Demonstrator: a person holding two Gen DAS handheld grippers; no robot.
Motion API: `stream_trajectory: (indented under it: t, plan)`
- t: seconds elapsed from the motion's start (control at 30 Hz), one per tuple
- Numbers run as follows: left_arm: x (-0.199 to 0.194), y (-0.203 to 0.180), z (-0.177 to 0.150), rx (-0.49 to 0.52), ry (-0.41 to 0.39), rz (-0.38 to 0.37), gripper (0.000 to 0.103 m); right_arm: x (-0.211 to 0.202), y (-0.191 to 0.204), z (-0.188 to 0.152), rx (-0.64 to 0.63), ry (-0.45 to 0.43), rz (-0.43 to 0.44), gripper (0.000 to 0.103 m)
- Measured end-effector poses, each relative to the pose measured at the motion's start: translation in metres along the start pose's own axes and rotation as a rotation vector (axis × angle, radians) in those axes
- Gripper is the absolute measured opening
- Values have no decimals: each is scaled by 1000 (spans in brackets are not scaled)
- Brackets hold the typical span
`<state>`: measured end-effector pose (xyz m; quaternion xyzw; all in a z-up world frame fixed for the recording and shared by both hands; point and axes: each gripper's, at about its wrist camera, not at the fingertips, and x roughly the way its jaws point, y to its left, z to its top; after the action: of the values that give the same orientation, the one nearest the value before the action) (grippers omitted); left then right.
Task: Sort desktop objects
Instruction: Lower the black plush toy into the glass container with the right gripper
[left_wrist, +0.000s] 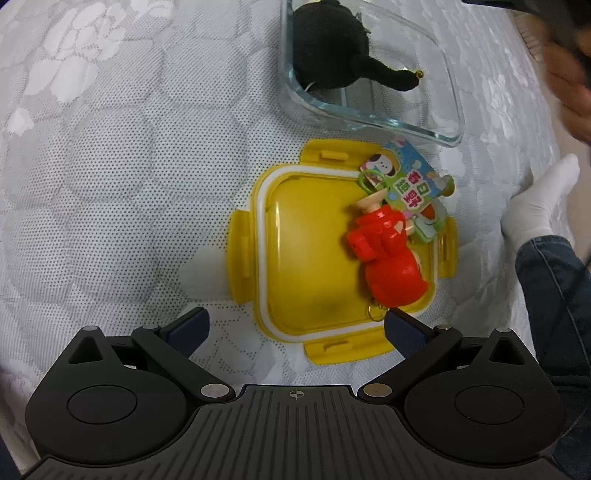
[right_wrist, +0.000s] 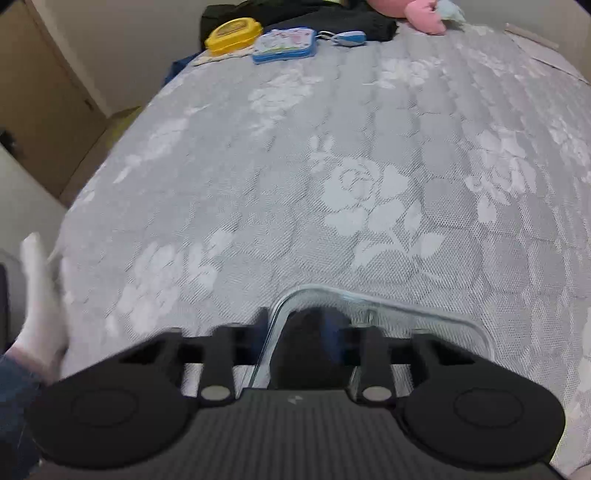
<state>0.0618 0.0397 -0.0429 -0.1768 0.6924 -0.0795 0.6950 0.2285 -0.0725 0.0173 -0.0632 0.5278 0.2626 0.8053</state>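
Only left view shows red toy (left_wrist: 388, 258); left hand-held gripper (left_wrist: 295, 325) open, right unclear.

A grey floral mattress (left_wrist: 129, 166) carries a yellow lid (left_wrist: 314, 258) and a glass container (left_wrist: 436, 122).

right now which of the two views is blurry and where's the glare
Left wrist view is sharp on the red toy and yellow lid, blurred only at the hand top right; faint glare on the glass box rim. Right wrist view is motion-blurred, worst around the right gripper.
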Motion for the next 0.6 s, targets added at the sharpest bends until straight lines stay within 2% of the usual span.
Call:
stream_trajectory:
  t: [0.1, 0.23, 0.47, 0.6]
  plan:
    - [1, -4, 0, 4, 2, 2, 103, -6, -11, -11, -20, 27, -33, 3]
    - [2, -8, 0, 8, 4, 4, 103, 2, -37, -27, 54, 95, -51, 5]
    - [7, -11, 2, 4, 20, 10, 103, 27, -56, -47, 181, 233, 23, 7]
    - [7, -12, 3, 5, 19, 5, 103, 26, -45, -45, 182, 229, 90, 14]
